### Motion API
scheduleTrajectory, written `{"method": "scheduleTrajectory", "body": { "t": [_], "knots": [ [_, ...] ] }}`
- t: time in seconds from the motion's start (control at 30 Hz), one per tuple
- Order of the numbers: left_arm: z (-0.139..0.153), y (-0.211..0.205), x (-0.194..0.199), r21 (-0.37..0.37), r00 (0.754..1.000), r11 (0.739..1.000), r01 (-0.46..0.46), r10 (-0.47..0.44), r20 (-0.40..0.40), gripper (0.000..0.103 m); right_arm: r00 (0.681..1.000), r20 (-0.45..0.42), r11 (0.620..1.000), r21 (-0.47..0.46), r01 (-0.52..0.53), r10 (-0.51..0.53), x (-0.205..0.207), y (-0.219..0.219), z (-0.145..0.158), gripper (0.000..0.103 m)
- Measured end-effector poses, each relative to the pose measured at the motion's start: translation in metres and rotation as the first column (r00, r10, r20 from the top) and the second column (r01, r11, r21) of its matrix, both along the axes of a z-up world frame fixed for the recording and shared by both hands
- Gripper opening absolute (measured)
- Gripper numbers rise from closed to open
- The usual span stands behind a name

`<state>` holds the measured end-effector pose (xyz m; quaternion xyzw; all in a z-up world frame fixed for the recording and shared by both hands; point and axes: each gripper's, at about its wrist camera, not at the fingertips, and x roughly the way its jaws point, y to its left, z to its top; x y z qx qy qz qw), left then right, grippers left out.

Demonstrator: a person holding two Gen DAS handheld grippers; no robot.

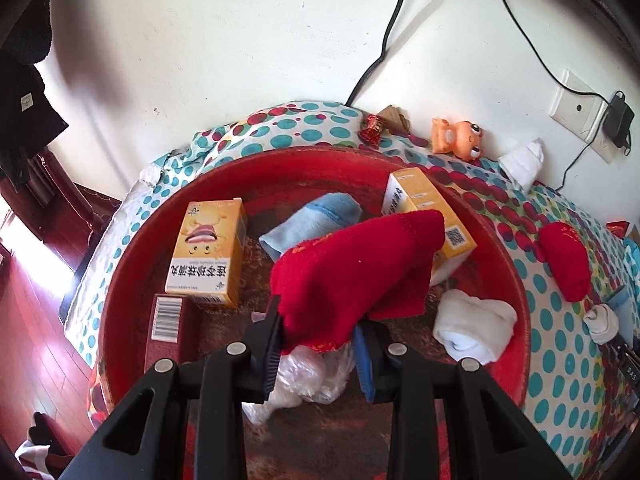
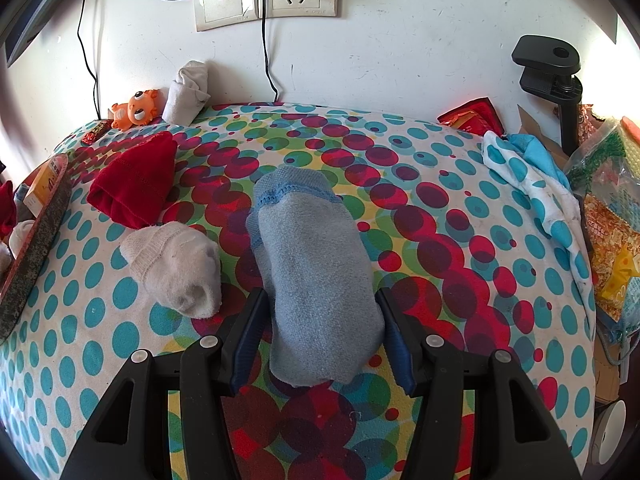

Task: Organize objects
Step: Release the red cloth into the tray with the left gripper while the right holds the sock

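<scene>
My left gripper is shut on a red sock and holds it over the round red tray. In the tray lie a blue sock, a white sock, two yellow boxes, a red box and a clear plastic bag. My right gripper has its jaws around a light blue sock on the dotted cloth. Beside it lie a white sock and a red sock.
An orange toy and a rolled white sock sit by the wall. Cables hang from the wall sockets. A black clamp, snack bags and a dotted cloth crowd the right side. The tray rim is at the left.
</scene>
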<state>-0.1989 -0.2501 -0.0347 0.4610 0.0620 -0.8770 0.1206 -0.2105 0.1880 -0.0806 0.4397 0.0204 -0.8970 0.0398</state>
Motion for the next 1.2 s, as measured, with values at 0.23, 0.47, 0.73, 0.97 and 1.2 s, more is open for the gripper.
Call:
{"method": "scheduleTrajectory", "body": {
  "t": [0.23,0.47,0.73,0.97,1.2],
  "knots": [
    [-0.008,-0.015,-0.012,-0.012,0.999,1.000,-0.028,0.029,0.019,0.032,1.000,0.000,1.000,0.000,0.000,0.000,0.000,0.000,0.000,0.055],
    [-0.013,-0.021,-0.019,0.004,0.999,0.999,-0.045,0.045,0.023,0.041,1.000,0.001,1.000,-0.001,0.000,0.000,0.000,0.000,0.001,0.056],
    [-0.017,-0.020,-0.024,0.001,0.996,0.998,-0.062,0.062,0.057,0.052,1.000,0.002,1.000,0.000,-0.001,0.001,0.001,-0.003,0.001,0.059],
    [-0.014,-0.014,-0.023,0.008,0.995,0.998,-0.065,0.065,0.080,0.056,1.000,0.003,1.000,-0.002,-0.005,0.005,0.001,-0.005,0.001,0.061],
    [0.003,0.008,-0.021,-0.001,0.997,0.997,-0.076,0.076,0.027,0.059,1.000,0.004,1.000,-0.002,-0.010,0.010,0.001,-0.007,0.000,0.062]
  ]
}}
